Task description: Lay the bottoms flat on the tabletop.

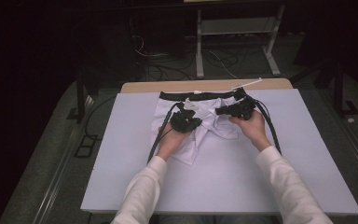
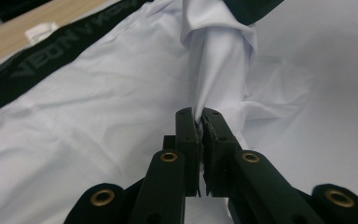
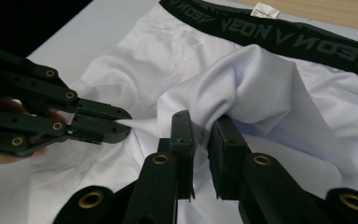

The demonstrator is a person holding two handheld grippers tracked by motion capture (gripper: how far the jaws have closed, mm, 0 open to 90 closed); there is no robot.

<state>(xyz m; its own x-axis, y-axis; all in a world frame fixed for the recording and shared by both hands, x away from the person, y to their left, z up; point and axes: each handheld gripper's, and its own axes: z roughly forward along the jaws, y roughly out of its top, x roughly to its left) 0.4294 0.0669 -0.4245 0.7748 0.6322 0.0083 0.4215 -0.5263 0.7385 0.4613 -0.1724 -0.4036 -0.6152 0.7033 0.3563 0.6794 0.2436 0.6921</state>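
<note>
Nearest you, your two white sleeves (image 1: 142,186) come up from the bottom of the high view, one hand on each tool. Your left gripper (image 2: 200,122) has its jaws pressed nearly together on a pinch of white cloth, which rises from the tips in a narrow, twisted fold. Your right gripper (image 3: 199,127) is clamped on a thicker bunch of the same cloth; a small gap stays between its jaws, filled by the fabric, and the fold drapes up and over to the right of the tips. In the right gripper view your left gripper (image 3: 121,128) comes in from the left, its tips on the cloth just beside yours.

Both grips are on the white shorts (image 1: 205,122), which lie on the pale sheet (image 1: 223,177) covering the table, toward its far edge. The lower parts of the shorts are gathered and lifted toward the middle between your grippers. Farther off, the black waistband (image 3: 284,37) with grey lettering lies flat along the far side, a small white label (image 3: 266,10) at its edge. Beyond it shows a strip of bare wooden tabletop (image 1: 168,86).
</note>
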